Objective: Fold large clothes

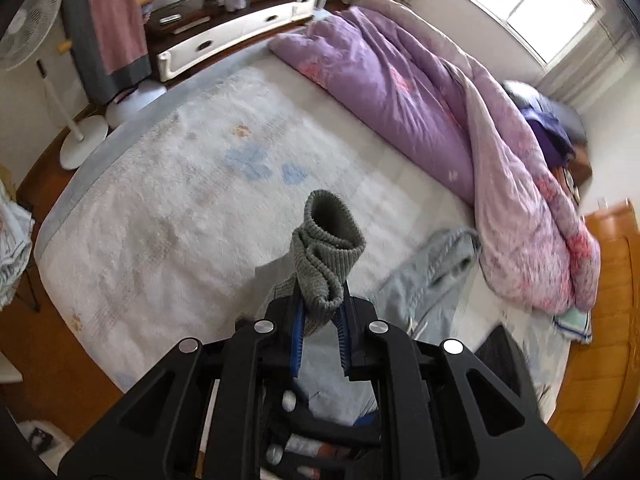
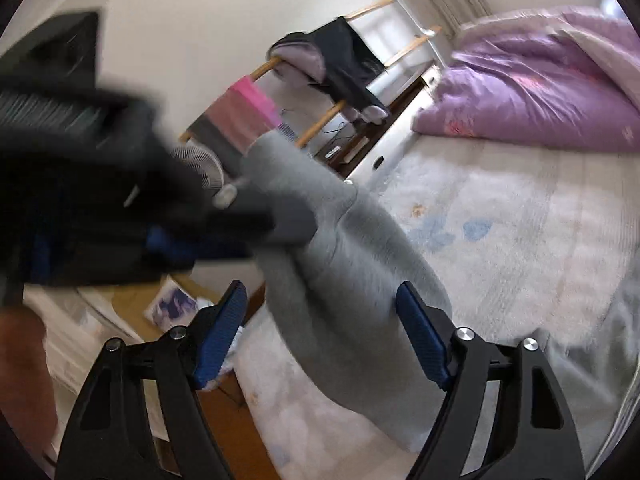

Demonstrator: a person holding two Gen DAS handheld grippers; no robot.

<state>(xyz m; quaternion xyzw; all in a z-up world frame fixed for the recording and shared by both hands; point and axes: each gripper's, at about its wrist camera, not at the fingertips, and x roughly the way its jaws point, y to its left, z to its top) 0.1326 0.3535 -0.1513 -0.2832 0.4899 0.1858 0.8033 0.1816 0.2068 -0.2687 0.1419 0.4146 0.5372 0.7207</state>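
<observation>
My left gripper (image 1: pixel 320 320) is shut on the ribbed cuff (image 1: pixel 326 256) of a grey garment and holds it up above the bed. The rest of the grey garment (image 1: pixel 430 280) trails down onto the white fluffy blanket (image 1: pixel 200 184). In the right wrist view the same grey sleeve (image 2: pixel 340 264) hangs from the blurred left gripper (image 2: pixel 256 228) at upper left. My right gripper (image 2: pixel 320 328) is open, its blue pads either side of the hanging sleeve, not closed on it.
A purple and pink duvet (image 1: pixel 420 92) lies bunched along the bed's far right side. A clothes rack with hanging clothes (image 1: pixel 116 28), a white standing fan (image 1: pixel 32 24) and a low cabinet (image 1: pixel 236 28) stand beyond the bed. A wooden floor (image 1: pixel 612 320) borders it.
</observation>
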